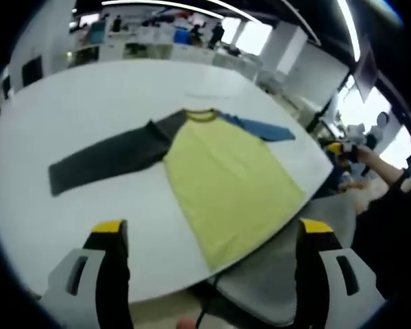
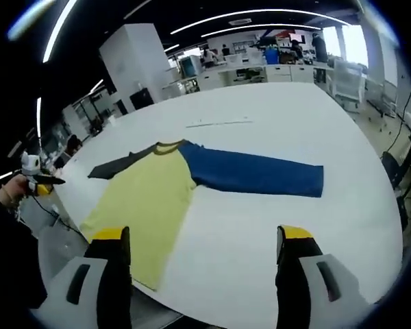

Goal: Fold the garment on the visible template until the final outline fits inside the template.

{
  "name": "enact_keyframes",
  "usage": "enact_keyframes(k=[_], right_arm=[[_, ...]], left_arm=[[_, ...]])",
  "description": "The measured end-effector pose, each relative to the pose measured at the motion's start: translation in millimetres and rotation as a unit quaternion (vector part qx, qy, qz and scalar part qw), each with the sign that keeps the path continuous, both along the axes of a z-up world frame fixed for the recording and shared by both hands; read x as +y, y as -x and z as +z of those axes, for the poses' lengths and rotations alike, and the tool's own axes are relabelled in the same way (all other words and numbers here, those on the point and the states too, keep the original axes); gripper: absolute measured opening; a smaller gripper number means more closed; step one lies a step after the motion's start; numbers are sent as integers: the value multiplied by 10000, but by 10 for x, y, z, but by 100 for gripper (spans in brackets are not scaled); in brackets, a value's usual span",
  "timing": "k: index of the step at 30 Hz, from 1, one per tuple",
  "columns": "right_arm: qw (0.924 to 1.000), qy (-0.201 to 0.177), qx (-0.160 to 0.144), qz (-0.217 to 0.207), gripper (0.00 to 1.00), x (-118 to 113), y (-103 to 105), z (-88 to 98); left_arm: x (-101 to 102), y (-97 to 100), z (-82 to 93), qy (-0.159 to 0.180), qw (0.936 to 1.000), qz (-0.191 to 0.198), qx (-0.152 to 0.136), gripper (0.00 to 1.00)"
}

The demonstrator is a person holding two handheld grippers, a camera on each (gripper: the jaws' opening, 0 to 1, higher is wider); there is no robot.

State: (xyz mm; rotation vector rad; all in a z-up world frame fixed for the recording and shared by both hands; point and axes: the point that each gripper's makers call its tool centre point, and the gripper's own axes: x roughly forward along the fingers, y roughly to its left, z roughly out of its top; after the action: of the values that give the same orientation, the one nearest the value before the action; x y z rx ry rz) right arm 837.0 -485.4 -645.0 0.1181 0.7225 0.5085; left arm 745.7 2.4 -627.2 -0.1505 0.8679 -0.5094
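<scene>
A long-sleeved garment (image 1: 222, 175) lies spread flat on the white desk (image 1: 89, 103), its yellow body reaching to the near desk edge, where the hem slightly overhangs. In the left gripper view one dark grey sleeve (image 1: 106, 161) extends straight out across the desk; the blue sleeve (image 1: 264, 128) lies on the opposite side. In the right gripper view the blue sleeve (image 2: 257, 173) is laid out straight and full length, and the yellow body (image 2: 144, 205) sits beside it. A faint thin line (image 2: 219, 123) is marked on the desk beyond the collar; whether it belongs to a template cannot be told. The left hand-held gripper (image 1: 209, 236) hangs above the near desk edge with its jaws spread wide, holding nothing. The right hand-held gripper (image 2: 204, 243) is likewise spread and empty, clear of the fabric. A grey chair (image 1: 274, 281) stands just below the desk edge. Office benches (image 2: 260, 68) and monitors stand well beyond the desk.
</scene>
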Motion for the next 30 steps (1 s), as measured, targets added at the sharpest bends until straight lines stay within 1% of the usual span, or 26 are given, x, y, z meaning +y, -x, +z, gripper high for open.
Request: enact_keyframes(k=[2, 3, 6, 8, 14, 18, 21, 23, 26, 30], right_arm=[[9992, -303, 53, -237, 84, -35, -105, -17], [9988, -365, 91, -305, 83, -58, -140, -33], [9990, -280, 109, -330, 79, -147, -269, -96], [9994, -163, 115, -297, 78, -201, -337, -141], [9993, 22, 205, -327, 73, -348, -504, -288], [9986, 137, 231, -451, 65, -511, -673, -407], [9978, 223, 249, -571, 59, -637, -817, -476], [9972, 271, 231, -661, 57, -705, -897, -501], [9957, 410, 235, -799, 53, -831, -1026, -549], [9945, 509, 149, -903, 46, -940, -1183, -570]], left_arm=[[-8, -20, -14, -13, 10000, -10, 26, 97], [-8, -28, -19, -18, 10000, -8, 29, 97], [-12, -55, -35, 8, 10000, 90, 32, 96], [-25, -56, -61, 23, 9999, 102, 68, 95], [-43, -64, -122, 11, 9998, 109, 171, 94], [-33, -112, -155, -38, 9997, 95, 227, 92], [-30, -173, -136, -37, 9998, 113, 185, 91], [-27, -204, -136, -25, 9998, 131, 155, 89], [-14, -237, -195, -43, 9996, 173, 218, 87], [-70, -247, -228, -12, 9996, 139, 241, 86]])
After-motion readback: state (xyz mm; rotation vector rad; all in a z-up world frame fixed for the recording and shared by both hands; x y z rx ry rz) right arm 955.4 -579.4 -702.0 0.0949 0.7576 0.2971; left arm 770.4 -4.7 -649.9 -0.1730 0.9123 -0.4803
